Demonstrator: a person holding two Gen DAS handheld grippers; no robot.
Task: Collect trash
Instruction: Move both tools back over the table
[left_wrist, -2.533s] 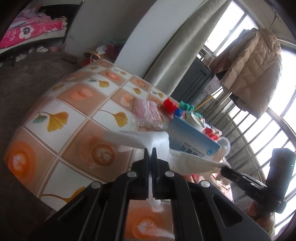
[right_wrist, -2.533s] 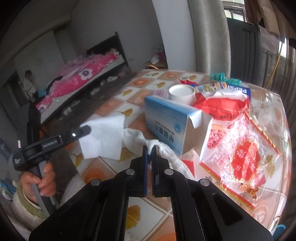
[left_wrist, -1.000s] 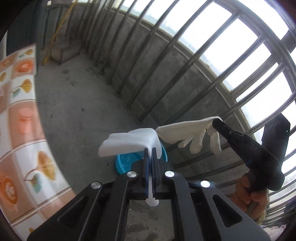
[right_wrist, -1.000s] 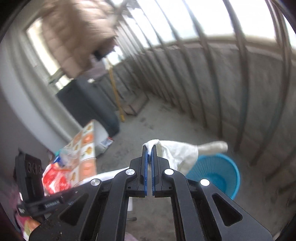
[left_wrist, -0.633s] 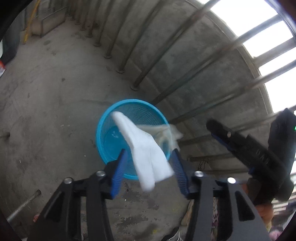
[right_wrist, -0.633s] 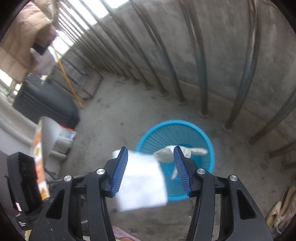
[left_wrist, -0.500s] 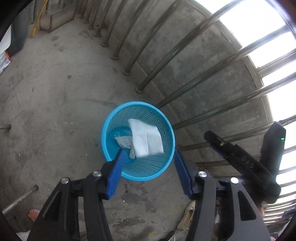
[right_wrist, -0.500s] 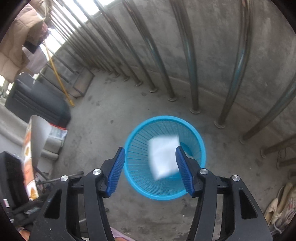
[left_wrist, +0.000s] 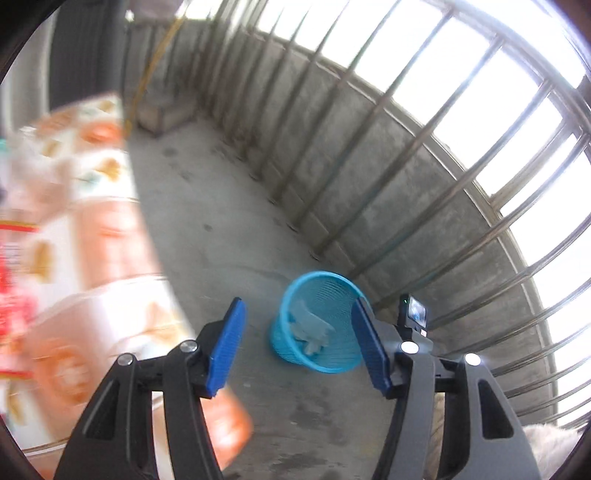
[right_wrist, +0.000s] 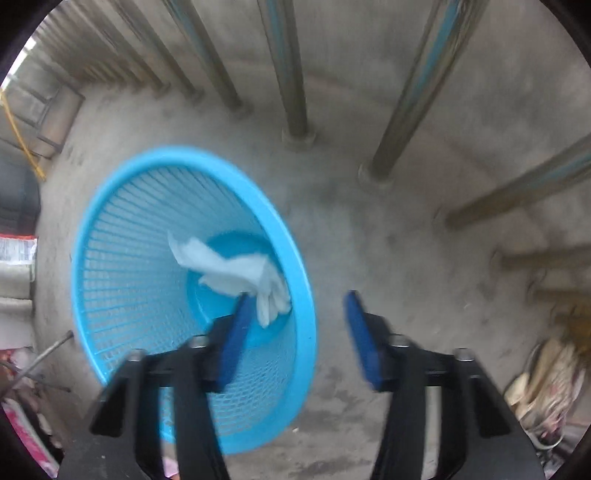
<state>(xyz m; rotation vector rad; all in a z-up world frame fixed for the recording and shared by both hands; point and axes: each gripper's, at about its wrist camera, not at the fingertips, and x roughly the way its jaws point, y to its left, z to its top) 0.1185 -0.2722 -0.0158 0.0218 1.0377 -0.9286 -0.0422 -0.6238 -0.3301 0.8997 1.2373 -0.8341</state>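
Below me, grey concrete balcony floor (right_wrist: 369, 240) holds a round blue plastic mesh basket (right_wrist: 122, 280), set near the railing for easy drops. White crumpled tissue and glove trash (right_wrist: 236, 275) lies inside it. My left gripper (left_wrist: 297, 350) and right gripper (right_wrist: 295, 332) both gape wide, carrying nothing.

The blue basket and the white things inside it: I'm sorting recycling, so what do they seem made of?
The blue basket looks like moulded plastic: uniform colour, slotted lattice wall, smooth rim. The flat white sheet looks like tissue paper, creased and limp. The white glove looks like soft fabric, though blur leaves that uncertain.
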